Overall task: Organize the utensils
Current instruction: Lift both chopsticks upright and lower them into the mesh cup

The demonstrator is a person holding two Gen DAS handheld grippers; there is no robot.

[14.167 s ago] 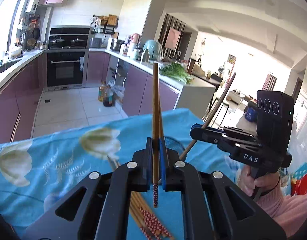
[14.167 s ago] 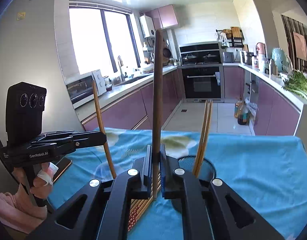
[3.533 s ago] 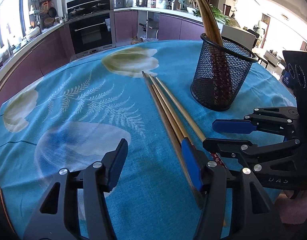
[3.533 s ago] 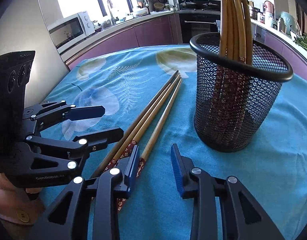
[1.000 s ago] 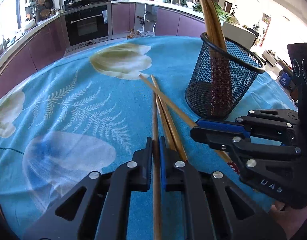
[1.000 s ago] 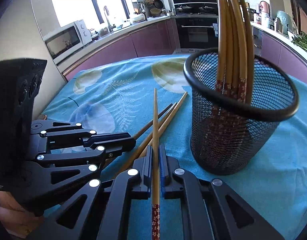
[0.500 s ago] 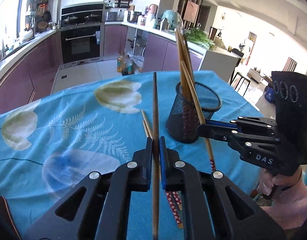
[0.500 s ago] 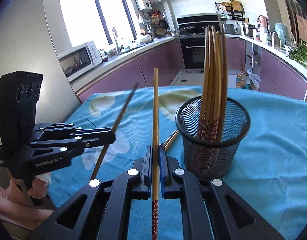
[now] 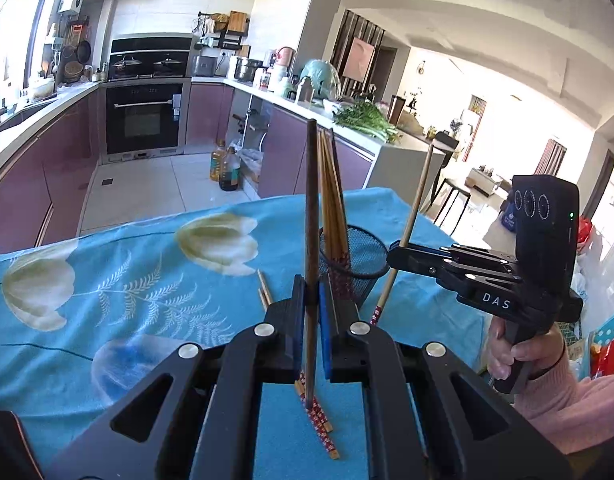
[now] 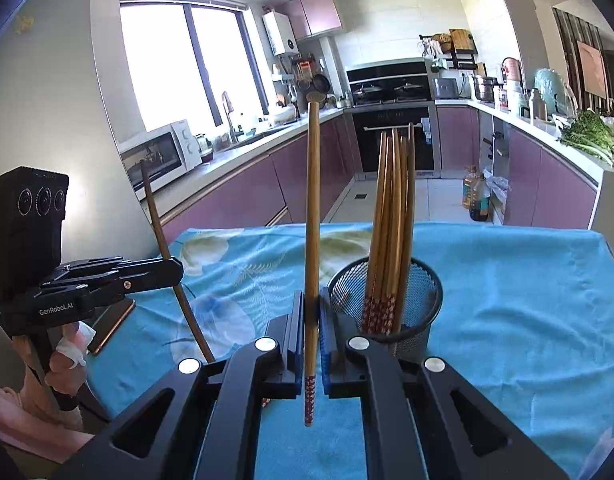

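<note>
In the left wrist view, the left claw (image 9: 311, 300) is clamped on a dark chopstick (image 9: 311, 208). A second ago that stick lay low over the blue cloth (image 9: 119, 280); now it stands up tall, lifted off it. The black mesh cup (image 9: 363, 264) sits just past the claw, a bit to its right, with sticks in it. Two loose sticks (image 9: 319, 416) lie on the cloth under the claw.

In the right wrist view, the right claw (image 10: 311, 316) is clamped on a light chopstick (image 10: 311, 216), and it too has come up from the cloth. The cup (image 10: 423, 300) is just past this claw, to its right. Both sticks look ready to go into the cup next. The two on the cloth are left to pick up.
</note>
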